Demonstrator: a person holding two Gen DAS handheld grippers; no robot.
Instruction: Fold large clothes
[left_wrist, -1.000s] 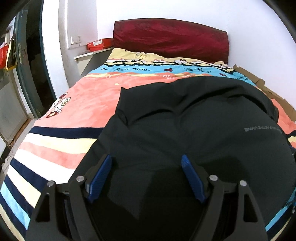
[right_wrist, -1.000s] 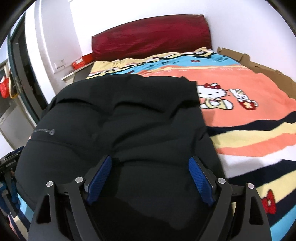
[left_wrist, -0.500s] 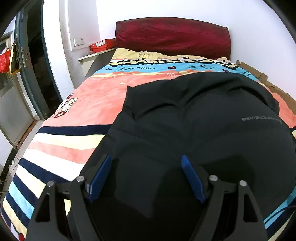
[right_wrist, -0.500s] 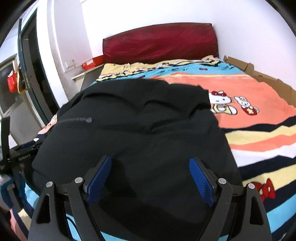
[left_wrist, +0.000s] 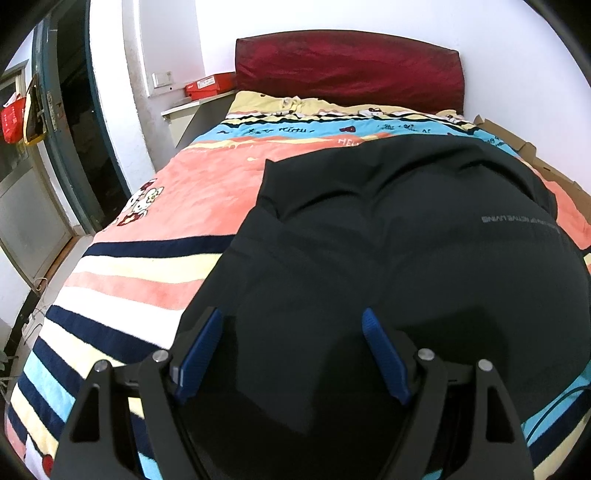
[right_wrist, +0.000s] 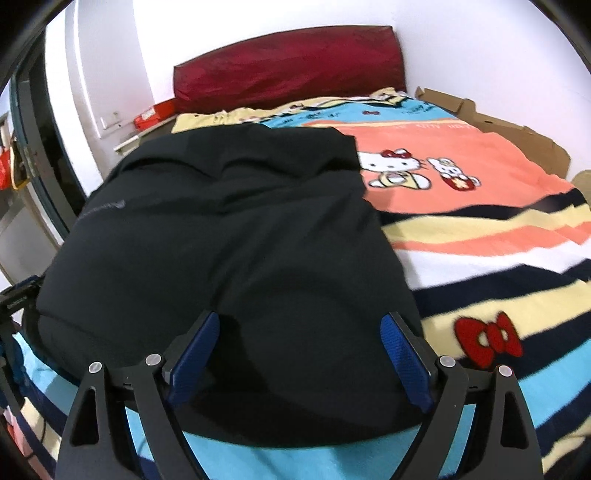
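A large black garment (left_wrist: 388, 258) lies folded in a thick pad on the striped cartoon blanket (left_wrist: 192, 206); small grey lettering shows near its right side. It also shows in the right wrist view (right_wrist: 229, 251). My left gripper (left_wrist: 291, 332) is open and empty, hovering over the garment's near edge. My right gripper (right_wrist: 299, 332) is open and empty, above the garment's near right part. The left gripper's body shows at the left edge of the right wrist view (right_wrist: 14, 299).
A dark red headboard (left_wrist: 347, 70) stands at the far end against a white wall. A shelf with red boxes (left_wrist: 207, 85) and a doorway (left_wrist: 74, 122) are on the left. Flattened cardboard (right_wrist: 498, 125) lies along the bed's right side.
Both grippers have drawn back and lifted a little from the garment, staying open. The right wrist view now shows the garment's near edge and the blue blanket stripe below it.
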